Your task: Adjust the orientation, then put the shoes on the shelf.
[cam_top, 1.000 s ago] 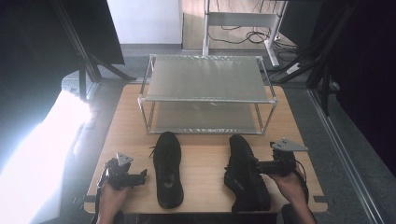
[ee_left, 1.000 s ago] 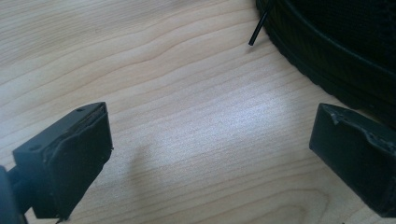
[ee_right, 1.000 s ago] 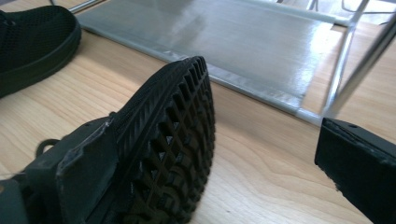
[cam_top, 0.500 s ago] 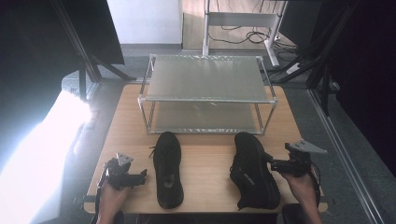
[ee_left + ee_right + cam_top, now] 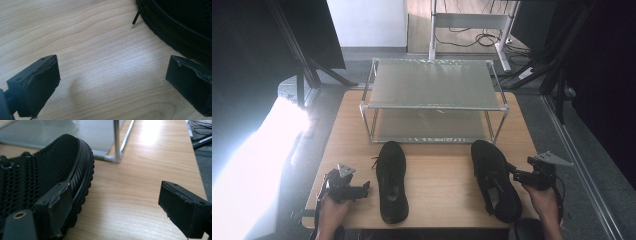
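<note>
Where sunlight floods left, pale wooden table (image 5: 437,175) amid dark surroundings.

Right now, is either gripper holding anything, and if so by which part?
Nothing is held. The left gripper is open over bare table, and the right gripper is open beside the right shoe, gripping none of it.

From where I sit this looks like a lab or test room, not a home. I see a plain wooden table (image 5: 437,175) on a grey floor, hemmed in by black stands and dark panels (image 5: 307,55) on the left and right. At the far side a white metal frame (image 5: 467,22) stands with loose cables (image 5: 482,40) on the floor beneath it. A bare two-tier metal rack (image 5: 432,97) sits on the table's far half.
</note>
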Tool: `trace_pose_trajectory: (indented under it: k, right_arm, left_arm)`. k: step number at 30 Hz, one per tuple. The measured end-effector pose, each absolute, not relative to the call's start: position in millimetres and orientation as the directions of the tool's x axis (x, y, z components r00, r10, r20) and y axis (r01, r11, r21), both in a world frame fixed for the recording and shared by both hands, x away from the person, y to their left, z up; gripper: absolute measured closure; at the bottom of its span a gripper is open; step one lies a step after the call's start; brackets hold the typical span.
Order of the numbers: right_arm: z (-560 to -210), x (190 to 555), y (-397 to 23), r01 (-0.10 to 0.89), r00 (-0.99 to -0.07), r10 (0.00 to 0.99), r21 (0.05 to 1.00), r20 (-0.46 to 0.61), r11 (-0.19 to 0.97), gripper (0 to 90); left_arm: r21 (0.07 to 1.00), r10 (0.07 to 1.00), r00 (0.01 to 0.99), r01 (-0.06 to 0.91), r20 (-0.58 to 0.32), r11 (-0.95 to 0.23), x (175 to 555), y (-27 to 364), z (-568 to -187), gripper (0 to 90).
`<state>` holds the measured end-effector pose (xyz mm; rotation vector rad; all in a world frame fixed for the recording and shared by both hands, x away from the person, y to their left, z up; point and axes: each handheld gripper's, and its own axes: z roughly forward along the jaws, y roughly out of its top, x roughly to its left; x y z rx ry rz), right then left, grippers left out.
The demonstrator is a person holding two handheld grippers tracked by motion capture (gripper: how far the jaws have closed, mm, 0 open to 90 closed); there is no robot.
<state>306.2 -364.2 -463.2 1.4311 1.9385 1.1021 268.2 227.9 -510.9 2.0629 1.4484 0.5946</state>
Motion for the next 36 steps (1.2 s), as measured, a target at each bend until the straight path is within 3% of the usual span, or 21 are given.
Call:
trace_pose_trajectory:
  k: [7,11,36]
  right_arm:
    - [-476,313,-370,0.59,-0.297,0.952,0.798,0.077,0.12,15.0]
    - [-482,319,-364,0.618,-0.335,0.938,0.773,0.095,0.142,13.2]
    - [-478,308,-385,0.589,-0.375,0.902,0.806,0.215,0.053,9.0]
  left_arm:
    - [0.655,0.944,0.327,0.704,0.044,-0.274,269,228,-511,0.0]
    - [0.655,0.944,0.328,0.703,0.044,-0.275,269,227,-511,0.0]
    - [0.679,0.953,0.299,0.708,-0.041,-0.193,265,227,-498,0.8]
